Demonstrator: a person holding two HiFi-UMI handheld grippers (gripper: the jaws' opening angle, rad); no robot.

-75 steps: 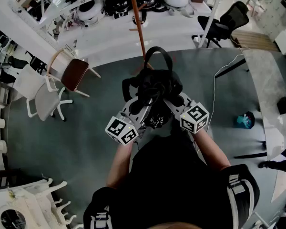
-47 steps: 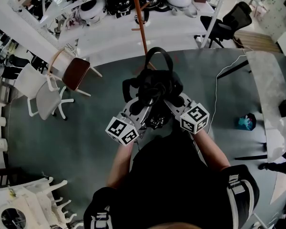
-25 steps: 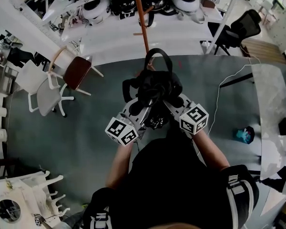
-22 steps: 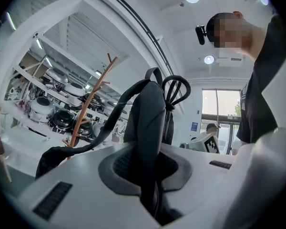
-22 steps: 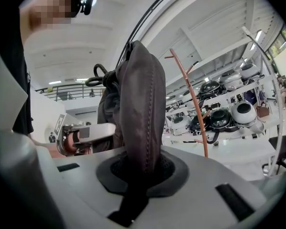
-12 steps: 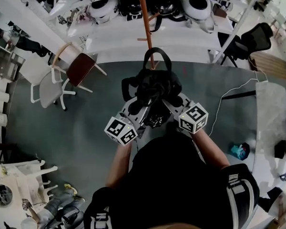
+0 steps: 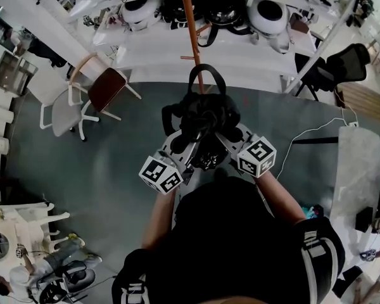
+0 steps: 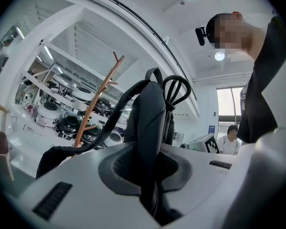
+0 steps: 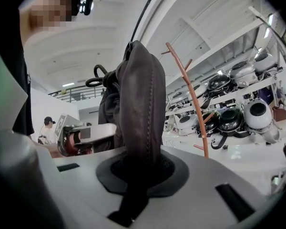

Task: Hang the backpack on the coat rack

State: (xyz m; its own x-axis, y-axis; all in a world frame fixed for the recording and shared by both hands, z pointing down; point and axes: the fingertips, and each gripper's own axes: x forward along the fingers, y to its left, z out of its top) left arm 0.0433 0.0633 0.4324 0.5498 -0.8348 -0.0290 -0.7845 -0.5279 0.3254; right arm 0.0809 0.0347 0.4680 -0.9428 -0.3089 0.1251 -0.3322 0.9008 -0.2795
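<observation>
Pointing at coat rack (image 7: 191, 24), backpack (image 7: 202, 114) loop foremost

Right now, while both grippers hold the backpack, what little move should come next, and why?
Probably carry the backpack a bit closer to the coat rack, raising its top loop toward a peg. Both the left gripper and right gripper are shut on its straps, the loop stands free, and the rack is straight ahead, but the loop is on no peg yet.
</observation>
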